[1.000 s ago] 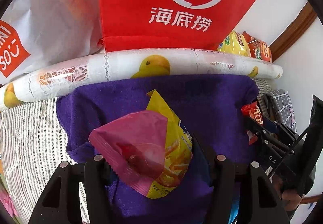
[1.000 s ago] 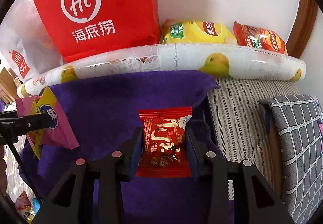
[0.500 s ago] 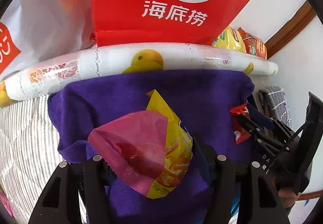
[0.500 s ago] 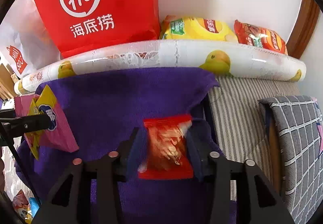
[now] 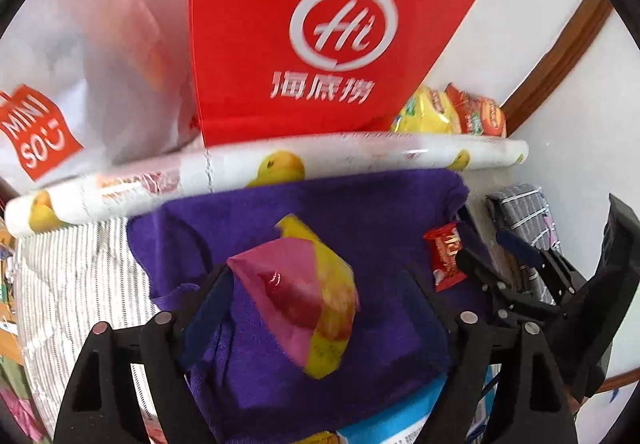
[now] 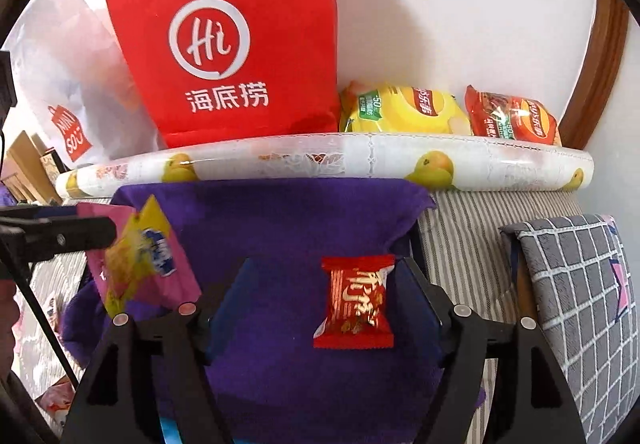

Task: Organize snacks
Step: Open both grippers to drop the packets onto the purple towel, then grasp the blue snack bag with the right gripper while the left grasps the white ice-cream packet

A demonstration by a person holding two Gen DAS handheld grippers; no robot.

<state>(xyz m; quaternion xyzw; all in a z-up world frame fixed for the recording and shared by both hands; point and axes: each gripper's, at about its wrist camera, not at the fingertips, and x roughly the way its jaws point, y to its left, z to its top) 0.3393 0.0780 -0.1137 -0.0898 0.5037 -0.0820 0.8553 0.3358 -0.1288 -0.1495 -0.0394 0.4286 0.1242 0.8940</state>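
Both grippers' jaws have just been opening over the purple towel (image 6: 288, 220): left gripper (image 5: 316, 308) spread around a pink-yellow packet (image 5: 308, 296), right gripper (image 6: 320, 296) around a red packet (image 6: 354, 304) at three o'clock. Light, crinkly, slippery film; likely best pinched at the sealed edges.

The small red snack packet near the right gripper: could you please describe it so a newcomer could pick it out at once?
Find the big red paper bag on the shelf; below it hangs a purple towel. The small red packet lies against that towel, between the right gripper's just-opened fingers. Unlike the neighbouring pink-and-yellow packets, it is square, red with gold lettering.
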